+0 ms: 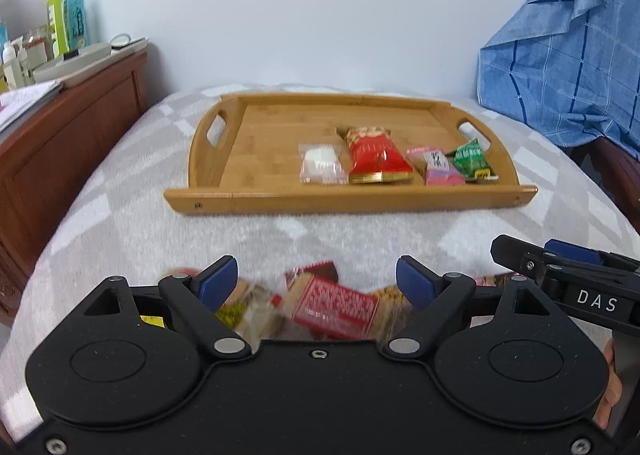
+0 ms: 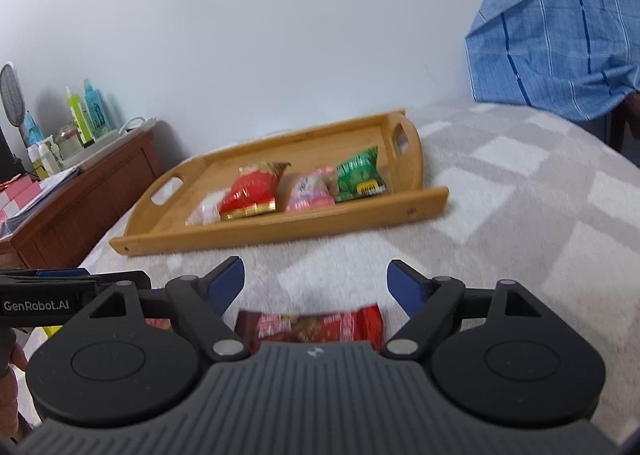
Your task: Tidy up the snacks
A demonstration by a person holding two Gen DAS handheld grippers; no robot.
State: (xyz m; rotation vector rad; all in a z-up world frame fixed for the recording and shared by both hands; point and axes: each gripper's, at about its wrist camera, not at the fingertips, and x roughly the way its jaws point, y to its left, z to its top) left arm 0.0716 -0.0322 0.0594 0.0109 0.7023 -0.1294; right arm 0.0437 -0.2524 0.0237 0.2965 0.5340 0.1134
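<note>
- Left wrist view: the left gripper [image 1: 316, 282] stands spread wide with nothing between its blue pads [image 1: 218, 281], above a blurred heap of snack packets [image 1: 332, 305] on the grey checked bed cover [image 1: 120, 215].
- Right wrist view: the right gripper [image 2: 315, 287] is likewise agape and empty, over a red snack bar [image 2: 316, 325].
- Beyond lies a bamboo tray [image 1: 248, 197] holding a white packet [image 1: 322, 167], a red packet [image 1: 378, 155], a pink packet [image 1: 440, 167] and a green packet [image 1: 472, 159] in a row.

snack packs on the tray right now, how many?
4, in a row along the wooden tray's near edge, left to right: clear-wrapped white snack, red bag, pink packet, green packet. None seem hidden; more packs lie off-tray.
</note>
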